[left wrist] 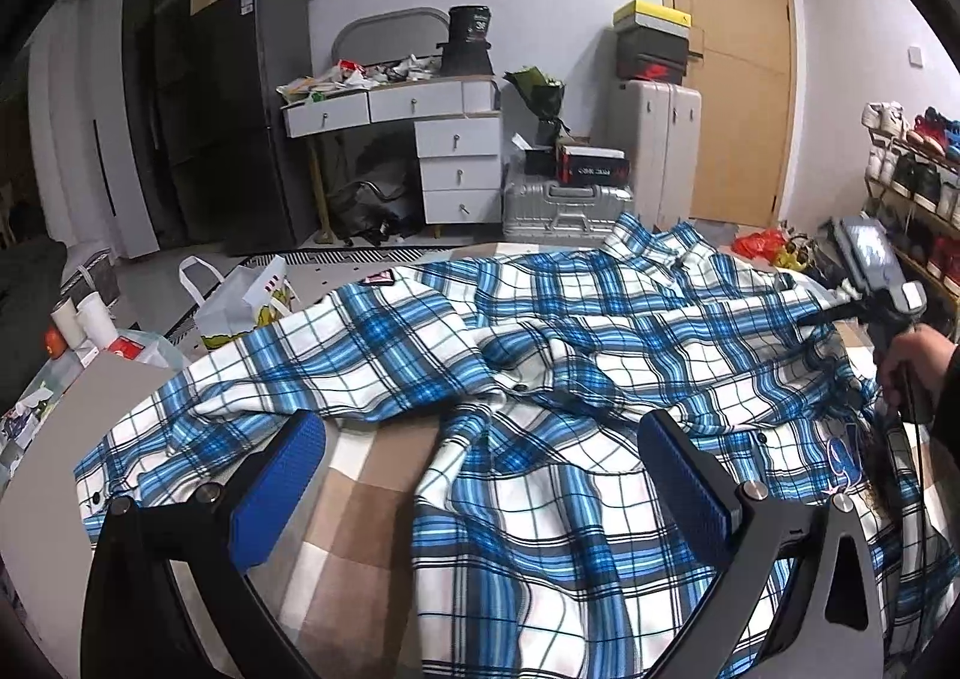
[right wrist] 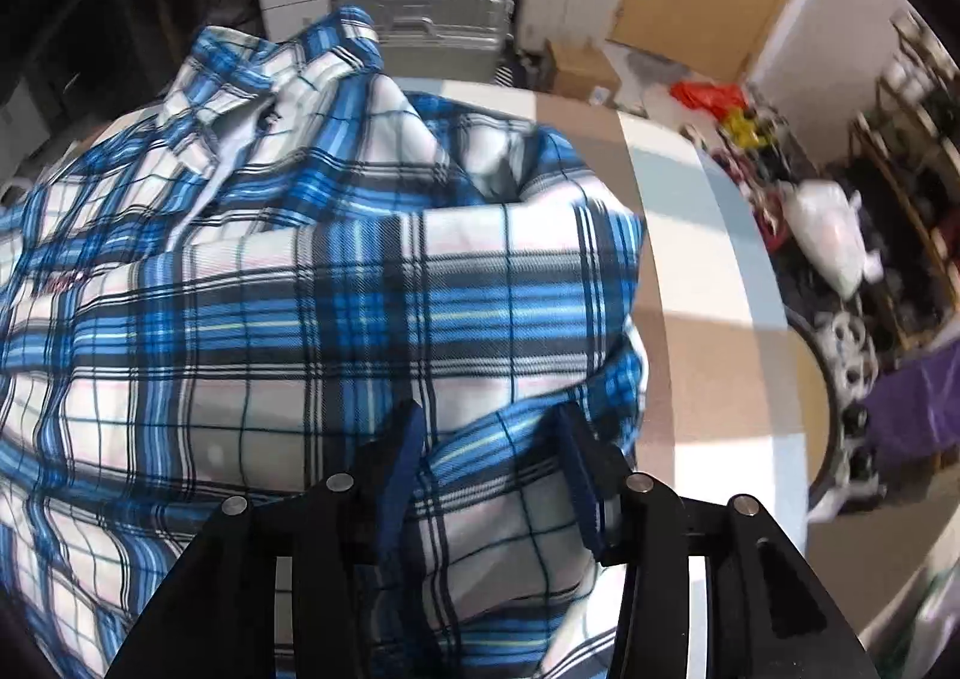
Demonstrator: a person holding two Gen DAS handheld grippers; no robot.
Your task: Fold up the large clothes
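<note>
Two claws: left [left wrist: 480, 469] spread above shirt [left wrist: 540, 331], right [right wrist: 489, 460] loose around its hem.

The left gripper [left wrist: 480, 457] hangs with its blue-padded jaws spread wide and nothing between them. The right gripper [right wrist: 489, 439] tilts steeply downward, jaws partly parted around a fold of plaid shirt [right wrist: 288, 283], with a hand [left wrist: 906, 361] gripping its handle.

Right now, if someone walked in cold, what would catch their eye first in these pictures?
The big blue and white plaid shirt, rumpled across the checked bed cover, fills both views. The left gripper hangs open over its near edge, and a fold sits between the right gripper fingers. Behind stands a cluttered white dresser.
</note>
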